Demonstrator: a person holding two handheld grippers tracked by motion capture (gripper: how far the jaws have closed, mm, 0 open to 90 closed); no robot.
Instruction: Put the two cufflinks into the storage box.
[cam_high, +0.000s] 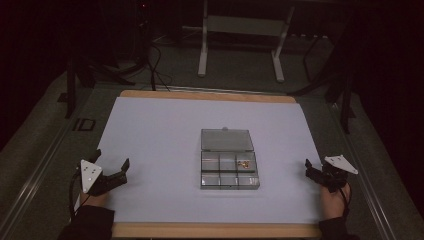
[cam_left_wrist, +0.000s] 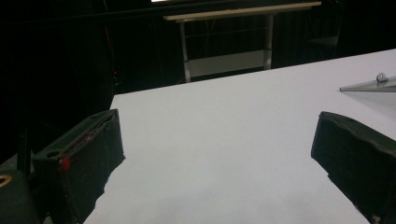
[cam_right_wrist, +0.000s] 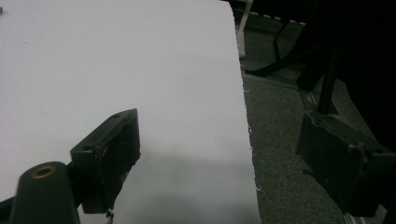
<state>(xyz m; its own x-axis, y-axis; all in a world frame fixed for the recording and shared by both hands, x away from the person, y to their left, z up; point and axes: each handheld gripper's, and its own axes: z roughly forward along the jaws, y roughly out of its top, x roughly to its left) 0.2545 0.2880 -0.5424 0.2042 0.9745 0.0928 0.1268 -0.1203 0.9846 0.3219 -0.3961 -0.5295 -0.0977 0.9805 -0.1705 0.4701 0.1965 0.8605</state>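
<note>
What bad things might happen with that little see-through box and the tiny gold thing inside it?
1. The clear box lies with its lid open, so a bump from either gripper might tip the small gold piece out of its compartment.
2. The gold piece looks tiny, and the wide black jaws may struggle to pinch it.
3. The right gripper straddles the white sheet's edge and might snag it.
</note>
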